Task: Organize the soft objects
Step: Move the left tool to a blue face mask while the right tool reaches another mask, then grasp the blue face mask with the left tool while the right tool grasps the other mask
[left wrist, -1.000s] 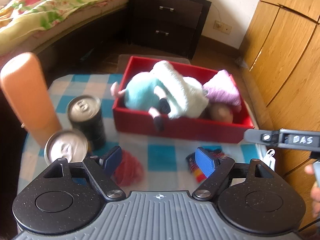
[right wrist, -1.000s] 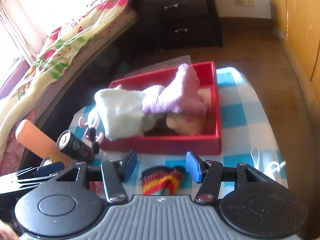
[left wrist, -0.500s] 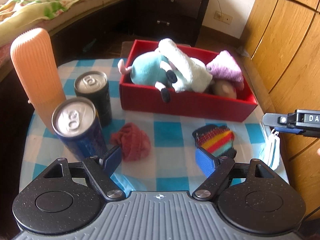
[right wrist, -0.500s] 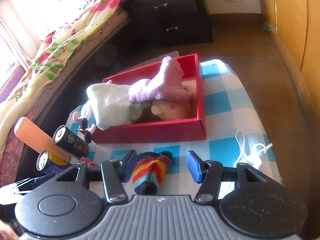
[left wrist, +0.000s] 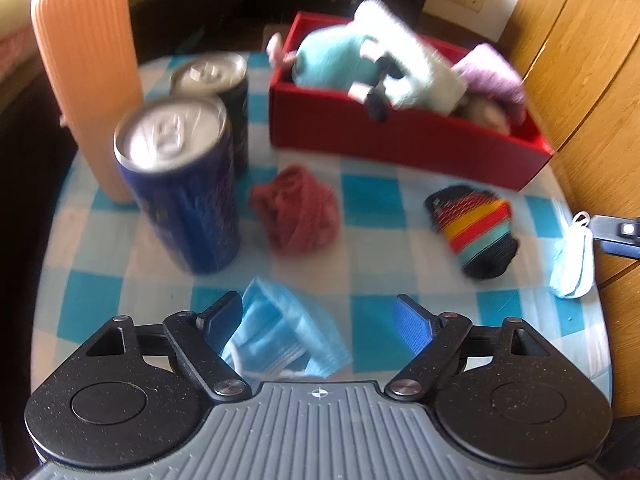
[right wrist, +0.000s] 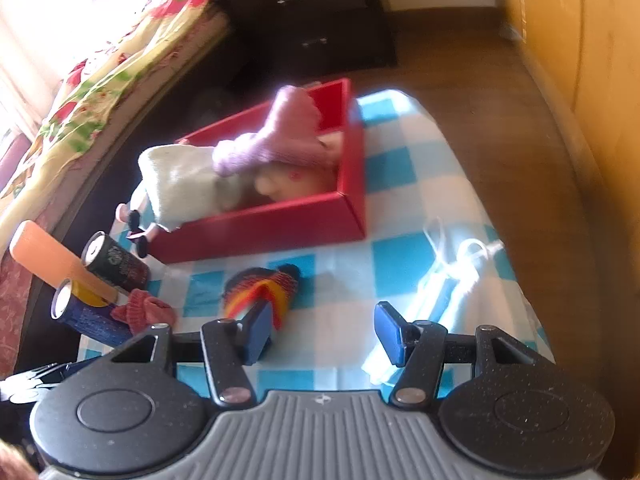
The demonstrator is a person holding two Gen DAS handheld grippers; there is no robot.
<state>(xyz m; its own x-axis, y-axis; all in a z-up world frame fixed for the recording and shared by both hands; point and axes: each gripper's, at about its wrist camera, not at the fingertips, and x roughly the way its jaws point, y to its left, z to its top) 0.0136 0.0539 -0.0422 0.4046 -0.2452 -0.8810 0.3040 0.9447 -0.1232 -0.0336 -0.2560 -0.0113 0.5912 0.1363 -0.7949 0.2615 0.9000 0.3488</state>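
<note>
Left tool (left wrist: 318, 316) gapes over blue mask (left wrist: 280, 338); right tool (right wrist: 320, 332) likewise — empty.

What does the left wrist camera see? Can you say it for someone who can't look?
The open left gripper hovers over a blue face mask on a blue-checked tablecloth. Beyond lie a red knitted item, a striped sock, two cans and a red box of soft toys.

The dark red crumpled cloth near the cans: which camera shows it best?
The left wrist view: the dark red cloth lies whole and unobstructed on the checkered tablecloth, right of the blue can. The right wrist view shows it only small at the left edge, partly behind that gripper's body.
</note>
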